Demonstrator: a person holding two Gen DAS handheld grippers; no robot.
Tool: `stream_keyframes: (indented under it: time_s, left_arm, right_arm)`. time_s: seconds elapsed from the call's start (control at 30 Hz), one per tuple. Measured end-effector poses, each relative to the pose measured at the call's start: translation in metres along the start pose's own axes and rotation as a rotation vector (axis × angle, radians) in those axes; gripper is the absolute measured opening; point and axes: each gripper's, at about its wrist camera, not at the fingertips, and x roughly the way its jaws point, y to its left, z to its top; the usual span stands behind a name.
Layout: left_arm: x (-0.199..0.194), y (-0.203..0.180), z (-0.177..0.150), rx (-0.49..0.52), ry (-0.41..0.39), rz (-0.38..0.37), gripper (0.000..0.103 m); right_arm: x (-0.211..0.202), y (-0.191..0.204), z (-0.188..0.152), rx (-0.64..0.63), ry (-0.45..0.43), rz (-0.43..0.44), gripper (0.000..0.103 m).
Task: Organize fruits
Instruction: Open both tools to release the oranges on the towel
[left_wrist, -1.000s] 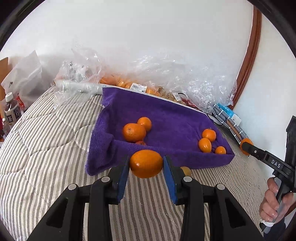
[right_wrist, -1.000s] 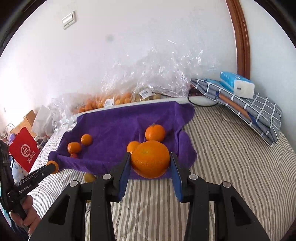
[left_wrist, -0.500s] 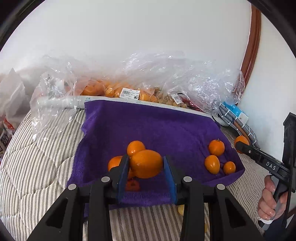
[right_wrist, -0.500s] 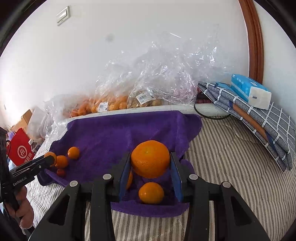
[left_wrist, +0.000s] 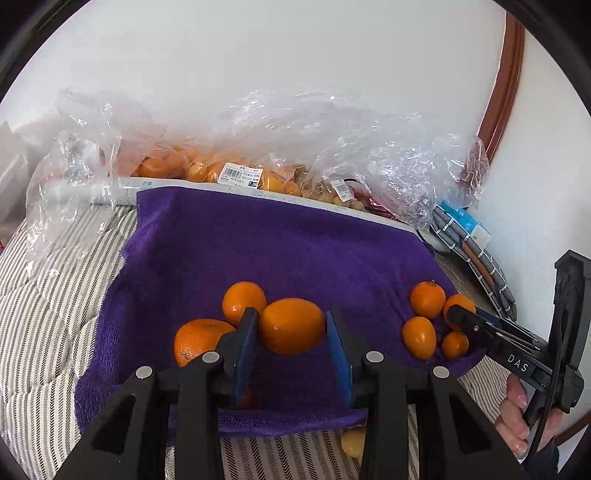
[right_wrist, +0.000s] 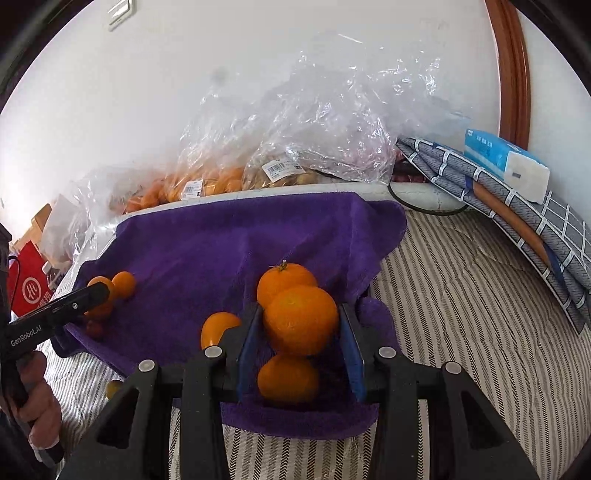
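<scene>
In the left wrist view my left gripper is shut on an oval orange, held just over the near part of the purple towel. Two oranges lie on the towel beside its left finger. In the right wrist view my right gripper is shut on a round orange. It hangs above one orange, in front of a stemmed one. A small oval fruit lies to its left. Each gripper shows in the other's view, at the towel's far side.
Clear plastic bags of fruit line the wall behind the towel. Folded checked cloth and a tissue pack lie at the right. A small yellow fruit sits on the striped bedcover. A red bag stands at the left.
Both grippers have moved forward from the striped bedcover to over the purple towel, each still holding its orange. The fruit on the towel now lies close under and beside the fingers.
</scene>
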Motion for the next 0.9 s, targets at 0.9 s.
stream_keyframes:
  time_s: [0.9]
  left_arm:
    - [-0.011, -0.007, -0.011, 0.055, -0.04, 0.022, 0.045]
  right_arm:
    - [-0.035, 0.009, -0.003, -0.045, -0.156, -0.096, 0.06]
